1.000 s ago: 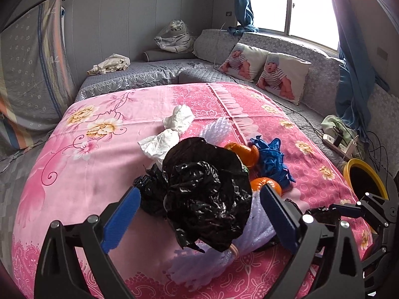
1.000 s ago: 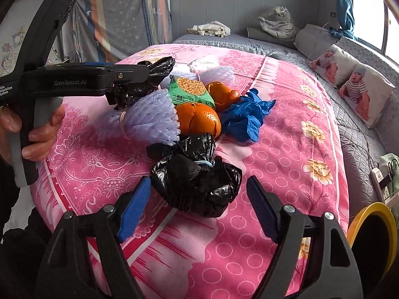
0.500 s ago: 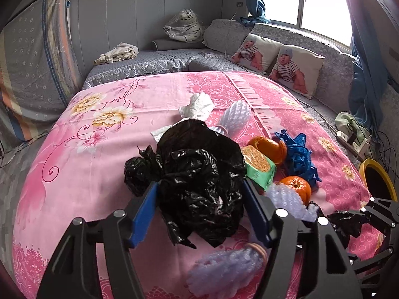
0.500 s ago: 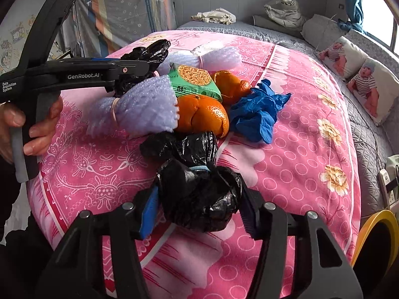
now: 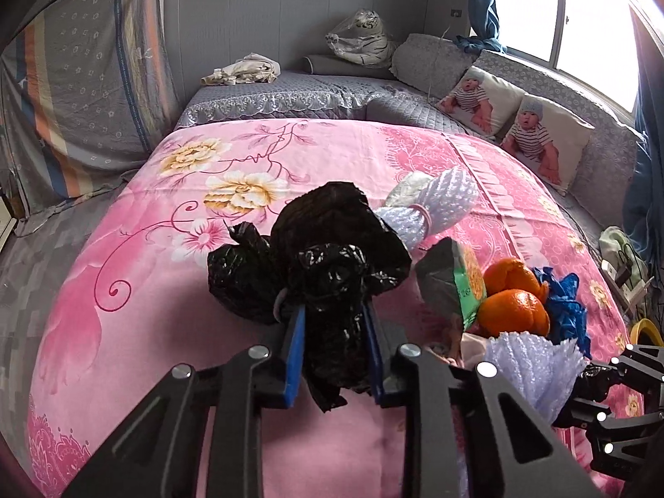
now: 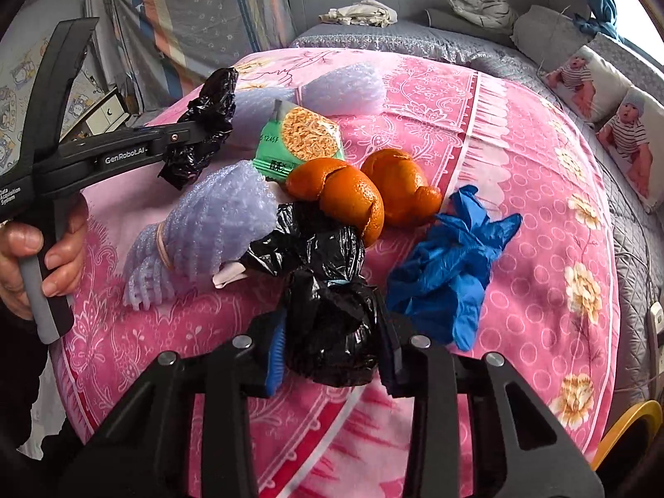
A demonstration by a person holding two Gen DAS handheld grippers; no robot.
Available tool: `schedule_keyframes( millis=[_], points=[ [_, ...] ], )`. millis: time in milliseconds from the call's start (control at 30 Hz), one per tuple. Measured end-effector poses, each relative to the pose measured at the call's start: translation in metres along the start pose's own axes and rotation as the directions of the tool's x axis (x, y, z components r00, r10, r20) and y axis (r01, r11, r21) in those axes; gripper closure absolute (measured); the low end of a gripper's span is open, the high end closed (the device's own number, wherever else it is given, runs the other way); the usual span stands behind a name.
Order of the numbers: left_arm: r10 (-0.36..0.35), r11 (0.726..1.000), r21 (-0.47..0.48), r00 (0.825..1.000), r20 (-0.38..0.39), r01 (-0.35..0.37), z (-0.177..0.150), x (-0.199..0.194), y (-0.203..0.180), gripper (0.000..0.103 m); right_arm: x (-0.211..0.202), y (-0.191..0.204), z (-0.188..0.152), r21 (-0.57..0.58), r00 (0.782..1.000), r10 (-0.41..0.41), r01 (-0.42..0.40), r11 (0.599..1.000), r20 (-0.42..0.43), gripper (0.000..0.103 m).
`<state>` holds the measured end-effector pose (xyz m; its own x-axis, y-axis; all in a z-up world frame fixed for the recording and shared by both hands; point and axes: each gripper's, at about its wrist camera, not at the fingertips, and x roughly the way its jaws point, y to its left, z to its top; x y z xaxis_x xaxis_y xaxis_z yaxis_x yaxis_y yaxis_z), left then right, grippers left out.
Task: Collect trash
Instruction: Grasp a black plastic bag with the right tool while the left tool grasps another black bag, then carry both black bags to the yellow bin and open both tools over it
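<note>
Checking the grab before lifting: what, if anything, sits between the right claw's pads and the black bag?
Nothing visible does. The right claw is closing with its pads directly against the crumpled black bag, no other trash between them.

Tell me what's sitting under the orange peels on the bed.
The nearer orange peel overlaps the black bag that the closing right gripper pinches. The other peel rests on the pink bedspread. Anything directly beneath them is covered.
</note>
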<state>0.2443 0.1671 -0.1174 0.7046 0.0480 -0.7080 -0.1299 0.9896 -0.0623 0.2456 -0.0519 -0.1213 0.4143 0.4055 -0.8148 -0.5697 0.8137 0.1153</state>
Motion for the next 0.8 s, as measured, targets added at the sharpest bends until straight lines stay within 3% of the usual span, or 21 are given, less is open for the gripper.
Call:
schedule_keyframes(
  millis=[267, 433, 800],
  points=[
    [0.05, 0.996, -0.071, 0.997, 0.054, -0.046, 0.022, -0.007, 0.028, 0.081, 0.011, -0.024, 0.054, 0.093, 0.999, 0.015, -0.018, 0.995, 0.03, 0.07],
    [0.082, 0.993, -0.098, 0.992, 0.093, -0.072, 0.03, -0.022, 0.04, 0.081, 0.002, -0.046, 0.076, 0.161, 0.995, -0.044, 0.029, 0.986, 0.087, 0.071],
    [0.113, 0.991, -0.092, 0.974, 0.195, -0.096, 0.042, -0.074, 0.042, 0.081, -0.057, -0.098, 0.073, 0.288, 0.967, -0.157, 0.095, 0.953, 0.2, 0.071]
  ],
)
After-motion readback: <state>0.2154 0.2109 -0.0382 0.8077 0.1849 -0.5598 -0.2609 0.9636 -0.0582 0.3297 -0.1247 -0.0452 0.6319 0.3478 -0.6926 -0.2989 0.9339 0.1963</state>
